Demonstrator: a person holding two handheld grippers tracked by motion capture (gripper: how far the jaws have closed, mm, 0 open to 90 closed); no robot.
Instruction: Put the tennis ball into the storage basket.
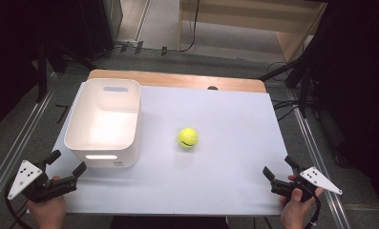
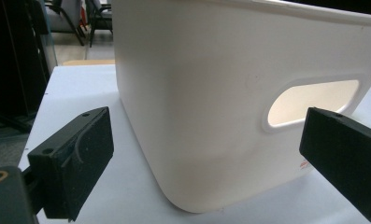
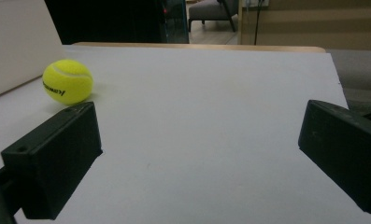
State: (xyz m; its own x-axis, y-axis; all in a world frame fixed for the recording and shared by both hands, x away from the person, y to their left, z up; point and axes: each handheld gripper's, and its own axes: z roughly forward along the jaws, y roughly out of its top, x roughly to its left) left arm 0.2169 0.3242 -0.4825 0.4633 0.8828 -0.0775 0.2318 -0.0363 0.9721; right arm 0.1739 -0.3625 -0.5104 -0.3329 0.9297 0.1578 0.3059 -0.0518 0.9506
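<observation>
The flat white counter (image 1: 215,143) has a wooden back edge. A smooth white plastic bin (image 1: 103,121) with rounded corners and handle slots stands at its left. The left tool (image 1: 63,164) rests just beside the bin, jaws wide open, holding nothing. The right tool (image 1: 278,168) sits at the near right corner, open too. A fuzzy round yellow tennis ball (image 1: 187,137) lies mid-counter, near the bin.

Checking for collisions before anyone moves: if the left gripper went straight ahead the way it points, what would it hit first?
Most likely the white bin: its near wall stands right ahead of the open left gripper, close, with nothing between.
</observation>
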